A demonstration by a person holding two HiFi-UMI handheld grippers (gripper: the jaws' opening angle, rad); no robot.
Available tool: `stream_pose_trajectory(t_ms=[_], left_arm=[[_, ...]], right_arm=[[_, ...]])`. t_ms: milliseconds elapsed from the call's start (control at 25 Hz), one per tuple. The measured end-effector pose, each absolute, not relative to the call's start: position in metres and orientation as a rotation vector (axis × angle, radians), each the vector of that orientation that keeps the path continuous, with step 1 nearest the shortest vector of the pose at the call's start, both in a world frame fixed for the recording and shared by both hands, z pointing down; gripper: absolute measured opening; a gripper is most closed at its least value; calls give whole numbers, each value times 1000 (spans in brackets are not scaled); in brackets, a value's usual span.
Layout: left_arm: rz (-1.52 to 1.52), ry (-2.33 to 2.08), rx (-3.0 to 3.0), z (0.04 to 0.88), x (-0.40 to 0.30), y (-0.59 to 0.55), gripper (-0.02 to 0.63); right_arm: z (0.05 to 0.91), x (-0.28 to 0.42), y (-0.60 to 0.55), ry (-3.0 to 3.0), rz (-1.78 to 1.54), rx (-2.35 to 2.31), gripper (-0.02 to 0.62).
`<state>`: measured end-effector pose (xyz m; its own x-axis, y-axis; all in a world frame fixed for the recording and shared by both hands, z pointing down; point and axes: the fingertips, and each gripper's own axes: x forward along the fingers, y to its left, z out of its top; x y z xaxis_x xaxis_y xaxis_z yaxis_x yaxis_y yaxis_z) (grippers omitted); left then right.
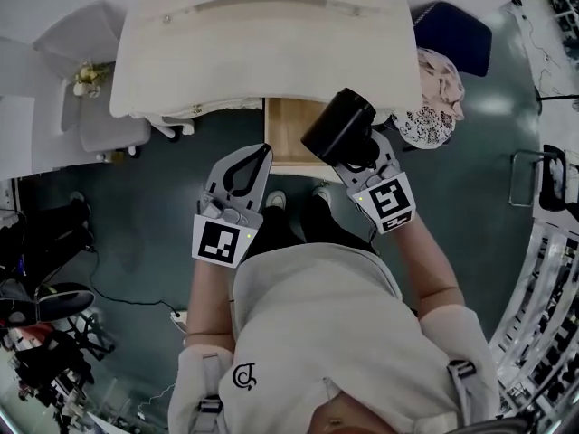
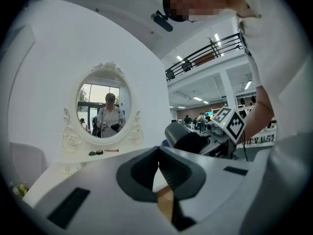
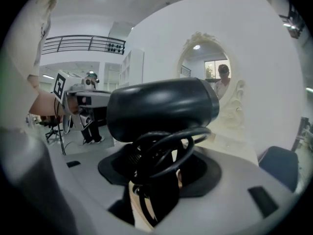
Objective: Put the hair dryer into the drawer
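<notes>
The black hair dryer hangs in the air at the front edge of the white vanity table, just above the open wooden drawer. My right gripper is shut on its handle, where the coiled cord is bunched. In the right gripper view the hair dryer lies crosswise over the jaws of the right gripper, barrel on top. My left gripper is left of the drawer, tips together, holding nothing. In the left gripper view the left gripper is shut, with the hair dryer to its right.
An oval mirror stands at the back of the vanity, with small items on the tabletop in front of it. A white chair stands left of the table. A blue seat and a patterned bundle are on the right. My feet are below the drawer.
</notes>
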<state>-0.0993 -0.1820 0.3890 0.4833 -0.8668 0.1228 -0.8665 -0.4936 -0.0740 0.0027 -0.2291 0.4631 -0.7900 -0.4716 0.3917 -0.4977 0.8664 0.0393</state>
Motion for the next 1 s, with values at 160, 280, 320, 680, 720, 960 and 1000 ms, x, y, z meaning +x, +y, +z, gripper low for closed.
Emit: stream_pose_trajectory(t_ms=[160, 280, 320, 680, 720, 960, 1000], left_arm=[[-128, 1658, -2759, 412, -90, -180, 14], [-100, 1701, -2785, 425, -90, -177, 14], [-100, 1721, -2788, 429, -92, -175, 14], [-107, 1901, -2763, 462, -113, -157, 14], [-119, 1906, -2768, 466, -114, -155, 14], [-130, 1942, -2792, 483, -121, -150, 14], [-130, 1947, -2796, 486, -122, -150, 14]], right_arm=[[526, 2, -238, -2530, 61, 570, 244], [573, 2, -239, -2399, 1, 458, 244], [587, 0, -238, -2371, -8, 409, 244], [698, -21, -226, -2129, -2, 73, 245], [709, -23, -226, -2102, 7, 50, 245], [760, -27, -228, -1966, 65, -25, 247], [767, -27, -228, -1947, 73, -31, 247]])
